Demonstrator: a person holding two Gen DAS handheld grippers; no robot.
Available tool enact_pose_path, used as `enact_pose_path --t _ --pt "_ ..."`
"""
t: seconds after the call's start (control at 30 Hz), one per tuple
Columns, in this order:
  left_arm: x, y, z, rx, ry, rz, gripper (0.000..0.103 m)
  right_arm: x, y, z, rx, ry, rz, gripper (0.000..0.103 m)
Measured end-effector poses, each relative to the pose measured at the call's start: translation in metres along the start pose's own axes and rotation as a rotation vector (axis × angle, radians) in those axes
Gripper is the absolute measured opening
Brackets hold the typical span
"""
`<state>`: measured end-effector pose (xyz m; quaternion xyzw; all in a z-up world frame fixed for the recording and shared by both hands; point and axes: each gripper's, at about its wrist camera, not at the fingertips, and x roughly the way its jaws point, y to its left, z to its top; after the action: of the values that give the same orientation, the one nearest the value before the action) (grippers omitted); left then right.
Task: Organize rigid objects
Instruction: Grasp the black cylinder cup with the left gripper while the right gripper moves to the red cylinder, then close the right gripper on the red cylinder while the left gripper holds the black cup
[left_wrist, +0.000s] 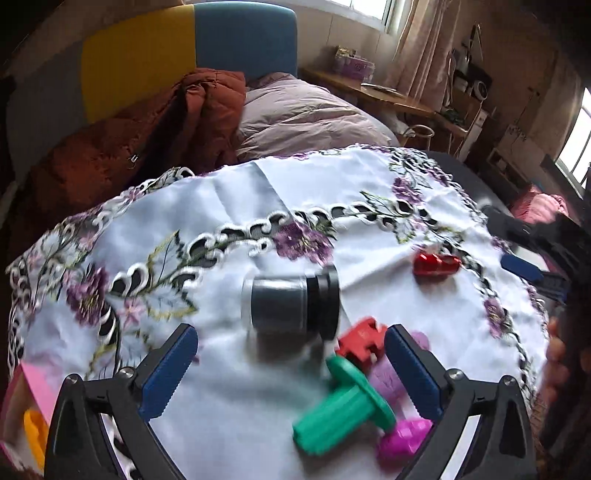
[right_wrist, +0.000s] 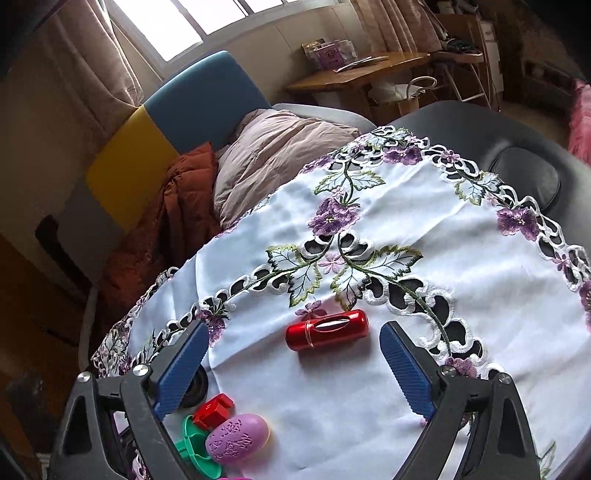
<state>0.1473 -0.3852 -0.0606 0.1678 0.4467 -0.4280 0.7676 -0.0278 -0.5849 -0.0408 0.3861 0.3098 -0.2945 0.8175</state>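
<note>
On the white embroidered cloth (left_wrist: 280, 192) a dark jar with a black lid (left_wrist: 290, 304) lies on its side just beyond my open, empty left gripper (left_wrist: 290, 349). A green spool-shaped toy (left_wrist: 341, 410), a red block (left_wrist: 360, 341), a purple egg (left_wrist: 386, 380) and a magenta piece (left_wrist: 402, 439) lie by its right finger. A red metallic tube (right_wrist: 327, 330) lies on the cloth between the fingertips of my open, empty right gripper (right_wrist: 293, 343). The red block (right_wrist: 214, 408), purple egg (right_wrist: 236, 437) and green toy (right_wrist: 194, 446) sit low left there.
A pink box with a yellow item (left_wrist: 26, 417) stands at the left edge. A bed with a rust quilt (left_wrist: 155, 122) and mauve duvet (left_wrist: 299, 114) lies behind the table. A wooden desk (right_wrist: 354, 74) stands beyond. The black table edge (right_wrist: 524, 170) shows at right.
</note>
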Motion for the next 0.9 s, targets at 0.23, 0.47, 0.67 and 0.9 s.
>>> enact_pose_path --t 0.23,0.47,0.67,0.9 --pt "0.038 0.002 0.017 0.005 0.068 0.024 0.101 0.004 -0.001 0.000 0.011 0.016 0.013 0.095" --pt "0.029 0.008 0.010 -0.067 0.033 0.000 0.068 0.002 -0.011 0.003 0.050 -0.003 -0.008 0.095" --pt "-0.027 0.008 -0.015 -0.110 -0.060 0.000 0.068 -0.007 -0.048 0.012 0.231 -0.057 -0.024 0.095" --pt "-0.082 -0.005 -0.061 -0.115 -0.117 -0.004 0.068 0.003 -0.062 0.009 0.298 0.002 -0.031 0.095"
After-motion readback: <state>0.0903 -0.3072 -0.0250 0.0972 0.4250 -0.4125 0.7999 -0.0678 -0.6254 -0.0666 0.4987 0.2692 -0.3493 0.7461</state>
